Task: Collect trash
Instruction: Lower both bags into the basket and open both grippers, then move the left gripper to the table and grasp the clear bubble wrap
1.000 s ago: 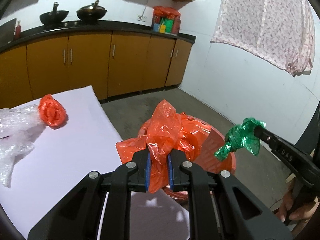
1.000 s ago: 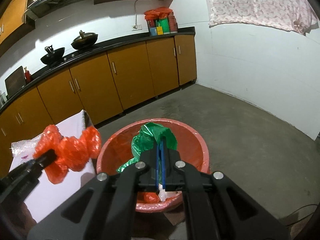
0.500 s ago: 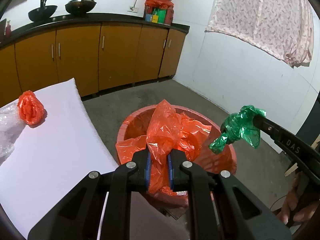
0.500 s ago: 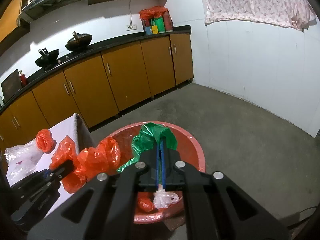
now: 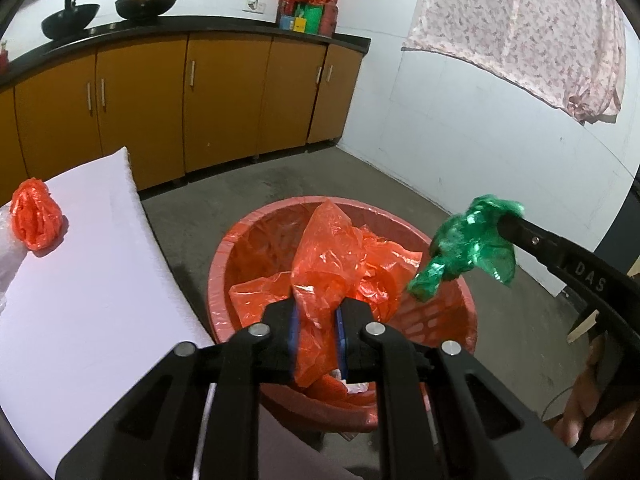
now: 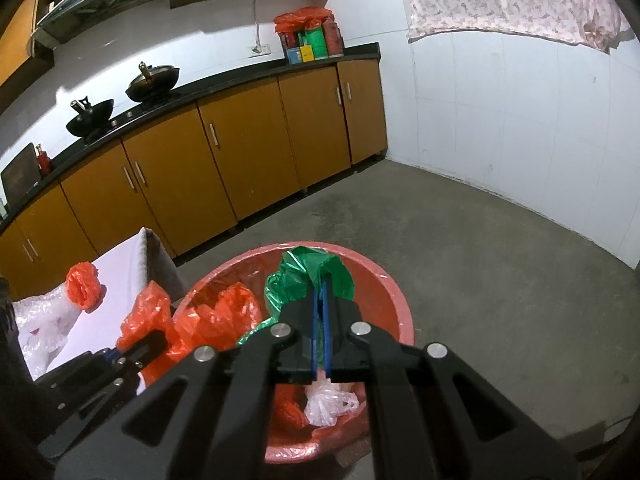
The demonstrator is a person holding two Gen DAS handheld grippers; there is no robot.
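moved: both grippers now over red basket (image 5: pixel 224 264) (earlier short of it)
left gripper (image 5: pixel 316 320): clamps orange bag (image 5: pixel 340 256)
right gripper (image 6: pixel 319 312): opening on green bag (image 6: pixel 308 276)
step: drop
next: release both

left hand-held gripper (image 5: pixel 316 322): pads clamped, tilted down | right hand-held gripper (image 6: pixel 319 300): jaws opening (barely), tilted down

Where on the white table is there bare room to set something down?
The white table is bare from the orange wad to the edge beside the red basin. Its far left end is crowded: the wad lies against clear plastic wrap.
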